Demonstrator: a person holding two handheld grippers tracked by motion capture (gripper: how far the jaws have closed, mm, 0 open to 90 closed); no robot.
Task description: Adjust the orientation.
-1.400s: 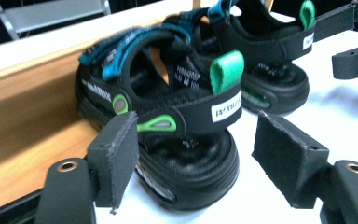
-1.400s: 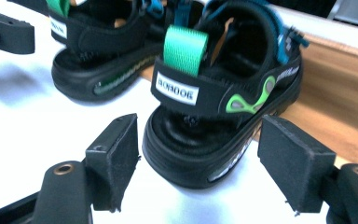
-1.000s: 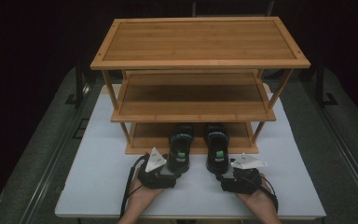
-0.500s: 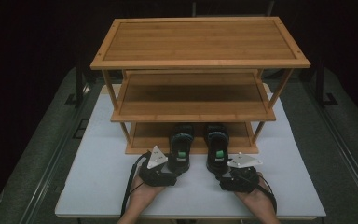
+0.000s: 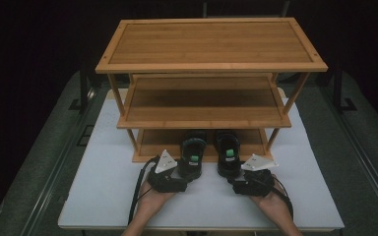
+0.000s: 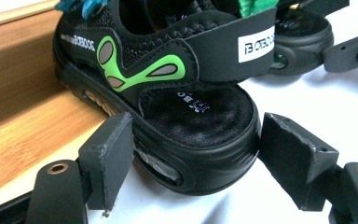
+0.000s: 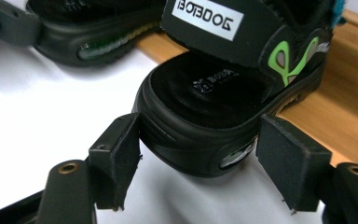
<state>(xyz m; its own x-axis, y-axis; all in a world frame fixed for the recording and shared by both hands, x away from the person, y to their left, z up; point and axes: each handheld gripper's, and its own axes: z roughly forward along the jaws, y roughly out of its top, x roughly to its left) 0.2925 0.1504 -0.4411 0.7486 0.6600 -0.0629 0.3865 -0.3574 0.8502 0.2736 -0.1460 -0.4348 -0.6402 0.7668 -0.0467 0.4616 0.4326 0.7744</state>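
Two black sandals with green markings lie side by side, toes on the bottom board of a wooden shelf (image 5: 211,46) and heels out over the white table (image 5: 103,196). My left gripper (image 5: 179,178) sits behind the left sandal (image 5: 192,156). In the left gripper view its jaws straddle that sandal's heel (image 6: 191,107); the left pad (image 6: 109,158) lies against the sole and the right pad (image 6: 293,158) stands just beside it. My right gripper (image 5: 238,181) straddles the right sandal's heel (image 7: 205,93) the same way, with no visible squeeze on the sole.
The shelf has three tiers and fills the back half of the table; its middle tier (image 5: 204,103) overhangs the sandals' toes. The bottom board's front edge (image 6: 23,135) runs under the soles. Bare table lies to either side of the hands.
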